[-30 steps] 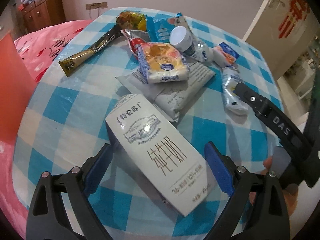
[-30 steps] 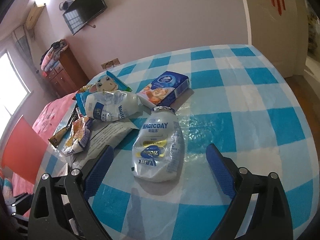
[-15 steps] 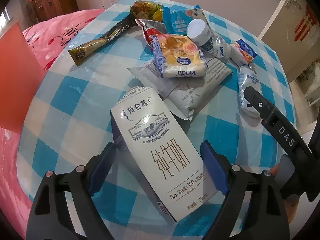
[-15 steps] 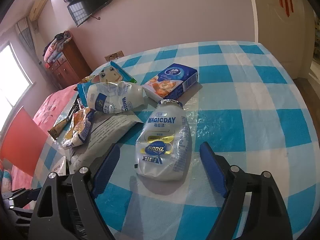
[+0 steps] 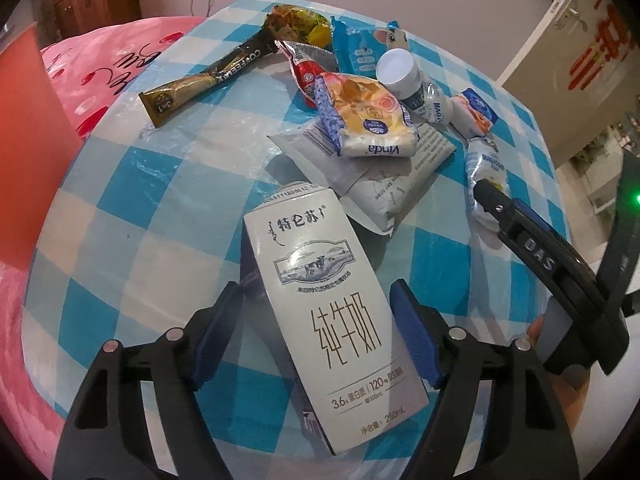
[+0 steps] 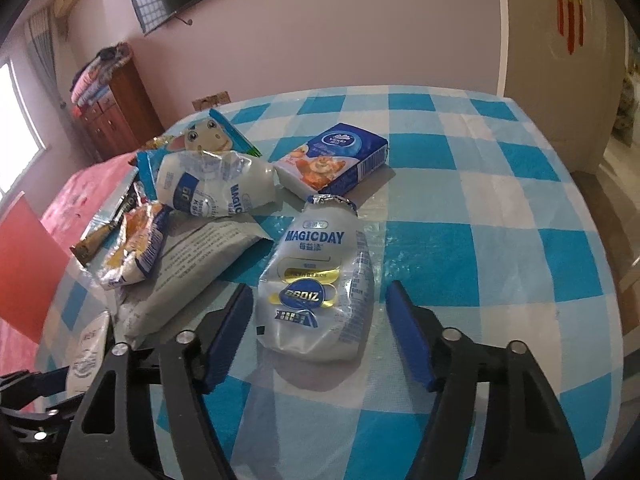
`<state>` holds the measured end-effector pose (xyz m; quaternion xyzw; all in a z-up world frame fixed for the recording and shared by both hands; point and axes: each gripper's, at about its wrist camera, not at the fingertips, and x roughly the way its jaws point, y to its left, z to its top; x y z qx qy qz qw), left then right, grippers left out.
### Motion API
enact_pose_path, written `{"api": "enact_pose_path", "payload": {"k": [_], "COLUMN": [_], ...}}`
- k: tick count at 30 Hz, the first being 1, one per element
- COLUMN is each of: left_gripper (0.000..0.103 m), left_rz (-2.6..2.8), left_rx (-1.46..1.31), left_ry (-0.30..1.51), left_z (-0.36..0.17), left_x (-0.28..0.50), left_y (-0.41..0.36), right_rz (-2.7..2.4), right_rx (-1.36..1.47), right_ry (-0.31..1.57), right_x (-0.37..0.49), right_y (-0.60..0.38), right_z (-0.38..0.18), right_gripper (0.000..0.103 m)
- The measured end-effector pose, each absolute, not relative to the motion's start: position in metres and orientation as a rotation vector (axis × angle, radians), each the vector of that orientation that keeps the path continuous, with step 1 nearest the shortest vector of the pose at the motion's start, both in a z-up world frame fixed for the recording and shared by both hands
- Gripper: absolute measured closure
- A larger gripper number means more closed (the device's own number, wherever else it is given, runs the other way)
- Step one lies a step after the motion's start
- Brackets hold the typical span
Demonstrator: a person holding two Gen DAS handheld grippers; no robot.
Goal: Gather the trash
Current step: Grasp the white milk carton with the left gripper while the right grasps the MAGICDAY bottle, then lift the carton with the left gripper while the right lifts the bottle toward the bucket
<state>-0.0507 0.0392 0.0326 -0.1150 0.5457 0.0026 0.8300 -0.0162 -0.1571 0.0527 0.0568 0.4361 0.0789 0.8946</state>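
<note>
I'm closing both jaws: left gripper [image 5: 316,332] narrowing around milk carton [image 5: 328,320], right gripper [image 6: 320,328] around crushed bottle [image 6: 316,280]; contact probably not made yet.

Right tool [image 6: 320,328] closing around crushed Magicday bottle [image 6: 316,280], pads not touching

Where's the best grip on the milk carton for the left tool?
Take the milk carton across its narrow width at mid-body, coming down from above. It lies flat on the table, long sides nearly parallel to the fingers, and the left tool has just been closing astride it, pads not yet pressing.
</note>
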Motion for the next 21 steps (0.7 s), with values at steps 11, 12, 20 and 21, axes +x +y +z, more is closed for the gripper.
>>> {"api": "enact_pose_path", "payload": {"k": [11,12,20,21], "left_gripper": [0.030,0.030,0.030,0.030], "left_rz": [-0.088,-0.096,-0.150,-0.154], "left_rx": [-0.266,-0.262,-0.269,-0.274], "left_ry": [1.087,1.081,1.032,1.025], "left_z": [0.031,0.031,0.030,0.031], "left_x": [-0.058,-0.059,-0.063,-0.063], "left_y": [0.064,0.065,0.079,0.082], "right_rz": [0.157,0.159,0.172,0.173], "right_rx": [0.097,0.102,0.112,0.111], "right_ry": [0.904,0.903,0.895,0.893], "right_x": [-0.018,-0.017,-0.017,-0.017], "right_y": [-0.156,-0.157,-0.156,-0.156], "right_z": [0.053,0.052,0.054,0.054], "right_gripper": [0.048,0.048,0.048,0.048]}}
